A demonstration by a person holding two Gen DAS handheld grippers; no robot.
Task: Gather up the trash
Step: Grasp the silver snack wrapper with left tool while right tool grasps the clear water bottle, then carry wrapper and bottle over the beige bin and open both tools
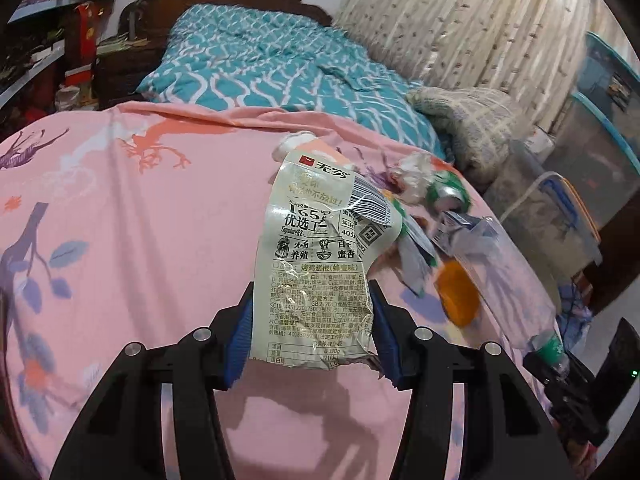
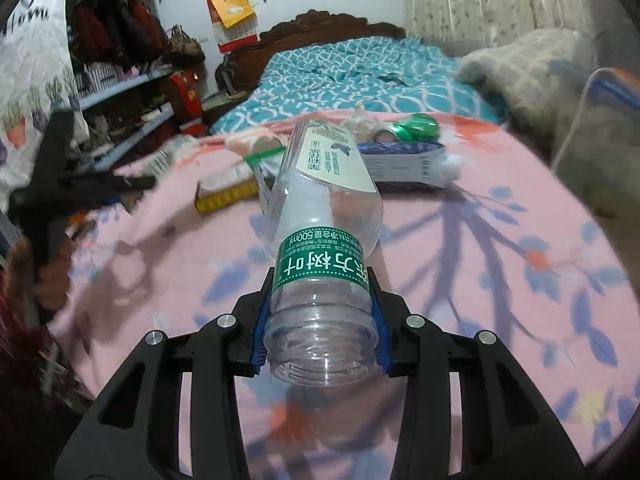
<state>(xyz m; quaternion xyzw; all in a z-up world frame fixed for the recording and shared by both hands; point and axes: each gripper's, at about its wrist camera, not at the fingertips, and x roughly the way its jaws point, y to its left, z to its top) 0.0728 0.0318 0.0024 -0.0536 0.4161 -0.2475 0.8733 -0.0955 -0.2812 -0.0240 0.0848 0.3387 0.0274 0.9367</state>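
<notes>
My left gripper is shut on a pale snack wrapper with printed Chinese text and holds it above the pink bedsheet. My right gripper is shut on a clear plastic bottle with a green label, gripped near its base. The bottle also shows at the right of the left wrist view. More trash lies on the sheet: a green can, a blue carton, a yellow box, crumpled paper and an orange lid.
A teal patterned quilt covers the far half of the bed, against a dark wooden headboard. Curtains and stacked plastic storage bins stand to the right. Cluttered shelves stand to the left. A woolly blanket lies beside the bed.
</notes>
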